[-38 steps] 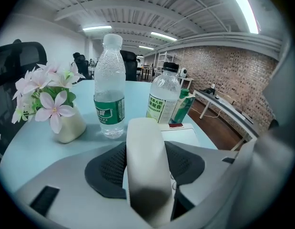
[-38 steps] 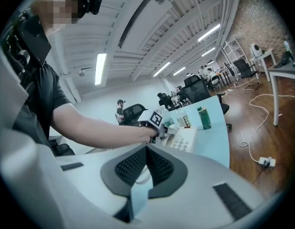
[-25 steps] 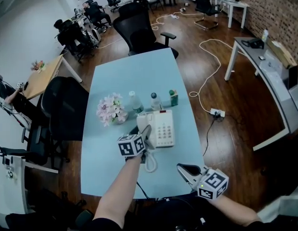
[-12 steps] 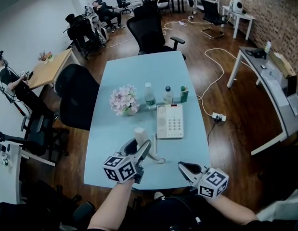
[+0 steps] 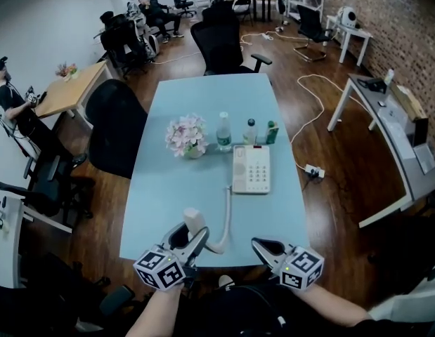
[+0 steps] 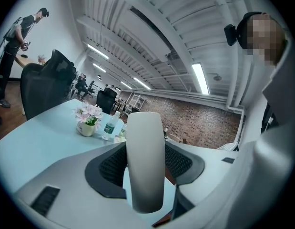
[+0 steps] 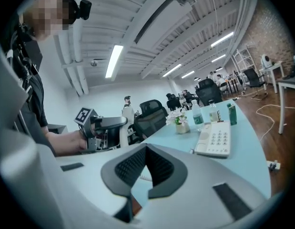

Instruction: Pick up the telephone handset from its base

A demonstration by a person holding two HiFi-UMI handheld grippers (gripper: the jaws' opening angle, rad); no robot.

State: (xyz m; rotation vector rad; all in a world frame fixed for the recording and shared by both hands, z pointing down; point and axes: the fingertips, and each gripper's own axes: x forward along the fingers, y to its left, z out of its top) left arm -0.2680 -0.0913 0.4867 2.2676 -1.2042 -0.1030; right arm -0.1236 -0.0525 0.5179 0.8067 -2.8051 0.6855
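The white telephone base lies on the light blue table, right of the middle. Its white handset is off the base and stands upright between the jaws of my left gripper, which is shut on it above the table's near edge. A coiled cord runs from the base to the handset. In the left gripper view the handset fills the gap between the pads. My right gripper hovers at the near right edge with its jaws together and nothing in them. In the right gripper view the base lies ahead.
Behind the base stand a pot of pink flowers, two plastic bottles and a green carton. Black office chairs flank the table at the left and the far end. Cables and a power strip lie on the wooden floor at the right.
My left gripper has carried the handset away from the base toward the table's near edge, drawing the cord out. The right gripper shifted a little left.
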